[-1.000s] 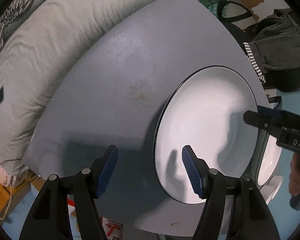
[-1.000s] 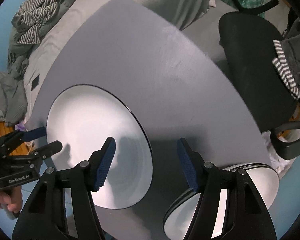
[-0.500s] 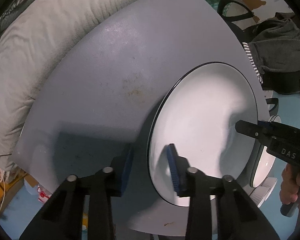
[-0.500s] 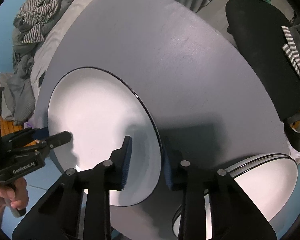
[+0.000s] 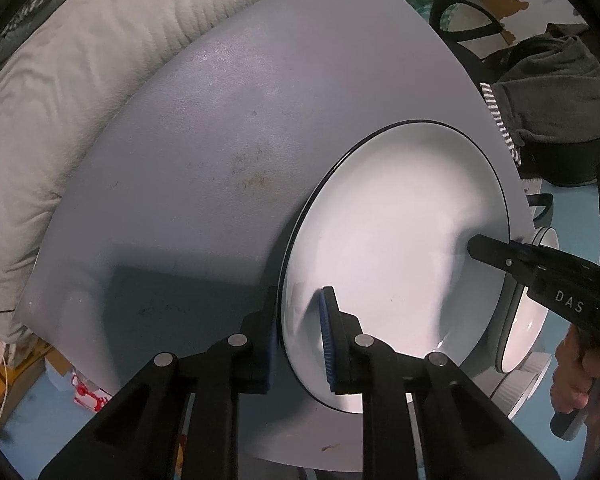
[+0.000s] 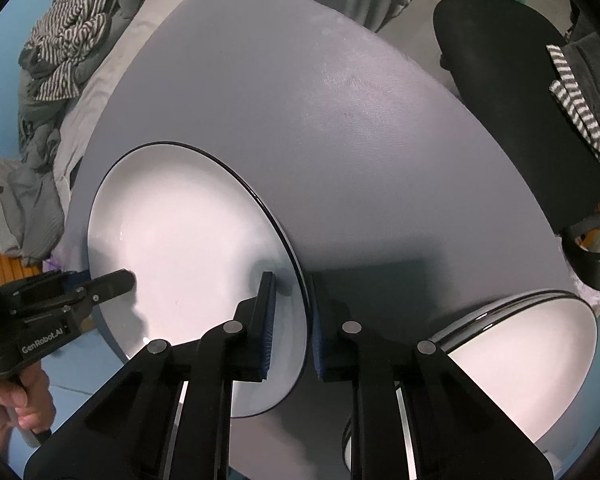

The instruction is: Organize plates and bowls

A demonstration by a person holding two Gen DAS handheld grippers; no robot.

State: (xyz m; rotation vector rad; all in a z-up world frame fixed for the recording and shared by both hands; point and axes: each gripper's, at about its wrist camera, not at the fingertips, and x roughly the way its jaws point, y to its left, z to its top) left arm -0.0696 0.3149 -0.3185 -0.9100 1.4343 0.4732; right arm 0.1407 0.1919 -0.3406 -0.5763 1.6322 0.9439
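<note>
White plate (image 5: 400, 216) pinched by two grippers' just-closed jaws, beside one plate stack (image 6: 520, 356).

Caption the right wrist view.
Right tongs pinch the large white plate's rim; left tongs grip its opposite edge.

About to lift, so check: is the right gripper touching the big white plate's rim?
Touching. The right wrist view shows the right gripper, jaws just closed, pinching the big white plate at its rim.
</note>
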